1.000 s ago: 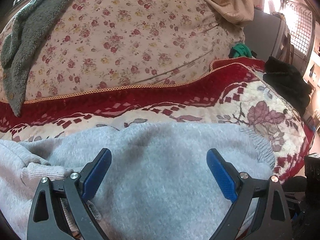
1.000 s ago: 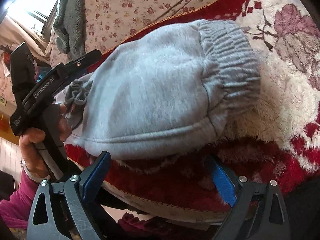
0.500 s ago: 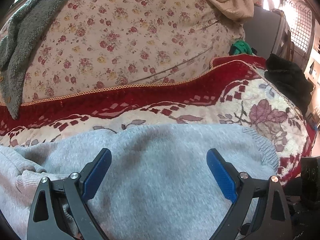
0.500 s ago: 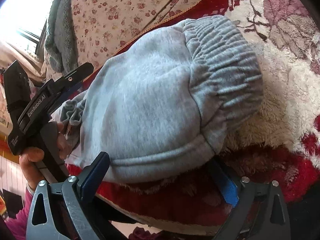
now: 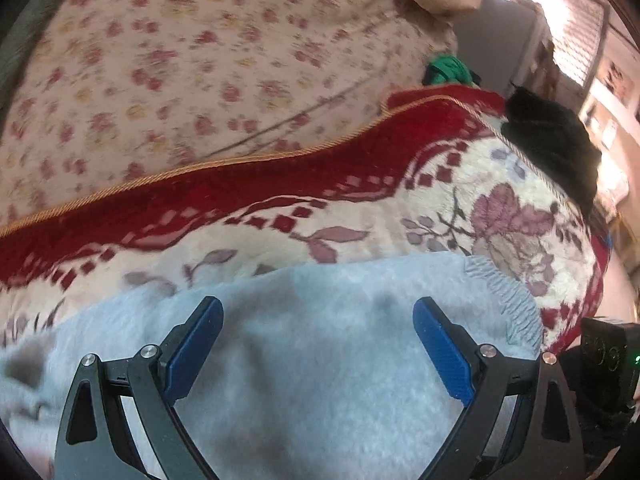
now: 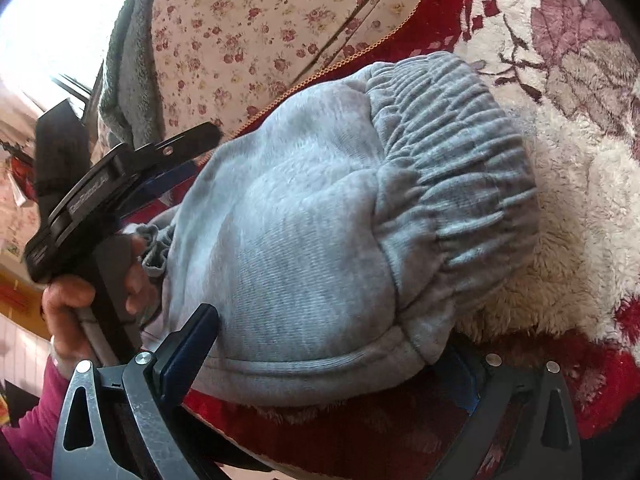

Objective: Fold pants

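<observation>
Since a second ago, our left gripper (image 5: 316, 344) has been sliding further over the pants (image 5: 320, 360), and our right gripper (image 6: 332, 360) has been closing in on their near folded edge.

Through the left wrist camera, we are holding the fingers (image 5: 192, 352) spread wide above the grey fabric, gripping nothing. The pants are lying on the red blanket (image 5: 240, 188), filling the near part of the view, with their waistband (image 5: 508, 300) toward the right. Beyond the blanket, a flowered sheet (image 5: 200, 72) is rising, and a black cloth (image 5: 560, 144) is sitting at the blanket's far right corner, beside a green bundle (image 5: 448, 68).

Through the right wrist camera, we are seeing the pants folded into a thick bundle on the blanket (image 6: 580, 160), the gathered waistband (image 6: 452, 152) facing right. Our right fingers (image 6: 188, 356) are standing wide apart at the bundle's near edge; the right-hand finger is partly hidden under the fabric. The left gripper (image 6: 188, 152) is hovering at the bundle's left side, our left hand (image 6: 80, 304) wrapping its handle. A grey towel (image 6: 128, 76) is hanging over the sheet (image 6: 248, 32) behind.
</observation>
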`<action>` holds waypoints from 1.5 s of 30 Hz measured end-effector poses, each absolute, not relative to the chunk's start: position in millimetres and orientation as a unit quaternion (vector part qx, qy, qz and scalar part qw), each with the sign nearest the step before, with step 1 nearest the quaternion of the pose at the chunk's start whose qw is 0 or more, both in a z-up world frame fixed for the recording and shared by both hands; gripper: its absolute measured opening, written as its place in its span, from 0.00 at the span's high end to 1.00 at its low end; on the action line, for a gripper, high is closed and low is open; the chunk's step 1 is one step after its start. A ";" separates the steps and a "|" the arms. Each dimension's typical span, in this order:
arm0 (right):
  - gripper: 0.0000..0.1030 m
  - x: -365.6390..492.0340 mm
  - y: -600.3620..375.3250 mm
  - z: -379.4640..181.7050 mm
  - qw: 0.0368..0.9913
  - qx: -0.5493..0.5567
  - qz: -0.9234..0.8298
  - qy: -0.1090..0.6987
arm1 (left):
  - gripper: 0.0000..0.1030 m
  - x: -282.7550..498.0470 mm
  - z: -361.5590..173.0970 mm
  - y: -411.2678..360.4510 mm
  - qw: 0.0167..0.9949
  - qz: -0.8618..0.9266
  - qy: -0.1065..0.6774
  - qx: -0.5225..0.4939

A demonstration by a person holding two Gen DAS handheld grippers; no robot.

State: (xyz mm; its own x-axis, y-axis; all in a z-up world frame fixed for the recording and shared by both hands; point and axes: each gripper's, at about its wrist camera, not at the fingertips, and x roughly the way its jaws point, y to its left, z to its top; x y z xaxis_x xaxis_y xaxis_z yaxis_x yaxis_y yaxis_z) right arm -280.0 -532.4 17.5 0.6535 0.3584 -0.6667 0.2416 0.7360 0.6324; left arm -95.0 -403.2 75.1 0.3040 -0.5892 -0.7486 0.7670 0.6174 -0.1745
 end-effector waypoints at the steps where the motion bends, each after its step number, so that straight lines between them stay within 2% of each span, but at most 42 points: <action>1: 0.01 -281.1 -534.6 16.4 0.832 0.373 0.036 0.409 | 0.07 -94.9 74.1 -410.5 0.796 -0.431 0.408 0.122; 13: 0.01 -285.9 -534.1 16.6 0.847 0.369 0.072 0.376 | 0.07 -85.6 53.3 -484.1 0.699 -0.532 0.427 0.213; 18: 0.16 -281.8 -531.0 21.0 0.859 0.341 0.070 0.375 | 0.05 -70.9 39.6 -493.8 0.654 -0.568 0.459 0.196; 25: 0.21 -271.0 -534.4 20.2 0.858 0.359 0.079 0.359 | 0.03 -62.4 9.6 -507.2 0.604 -0.570 0.526 0.181; 27: 0.31 -268.4 -535.9 20.0 0.857 0.361 0.082 0.358 | 0.07 -65.6 8.5 -507.4 0.604 -0.573 0.521 0.189; 31: 0.43 -267.9 -537.0 19.8 0.855 0.369 0.095 0.353 | 0.29 -69.9 15.1 -503.1 0.606 -0.580 0.509 0.194; 32: 0.48 -267.1 -537.0 21.1 0.856 0.368 0.099 0.350 | 0.41 -72.0 17.7 -501.5 0.606 -0.584 0.505 0.193; 33: 0.51 -266.9 -536.5 22.9 0.856 0.368 0.103 0.347 | 0.46 -72.7 19.9 -500.0 0.604 -0.588 0.503 0.191; 34: 0.52 -266.8 -536.3 24.4 0.858 0.368 0.104 0.344 | 0.63 -73.6 22.9 -498.3 0.602 -0.594 0.500 0.187; 35: 0.54 -267.1 -536.0 25.5 0.859 0.366 0.106 0.343 | 0.71 -75.2 25.5 -497.7 0.598 -0.599 0.499 0.183; 41: 0.60 -269.3 -526.6 47.5 0.877 0.330 0.115 0.329 | 0.82 -85.1 46.1 -492.9 0.611 -0.605 0.474 0.189; 45: 0.61 -268.9 -516.2 77.7 0.894 0.297 0.129 0.311 | 0.82 -82.8 75.3 -477.9 0.627 -0.612 0.452 0.166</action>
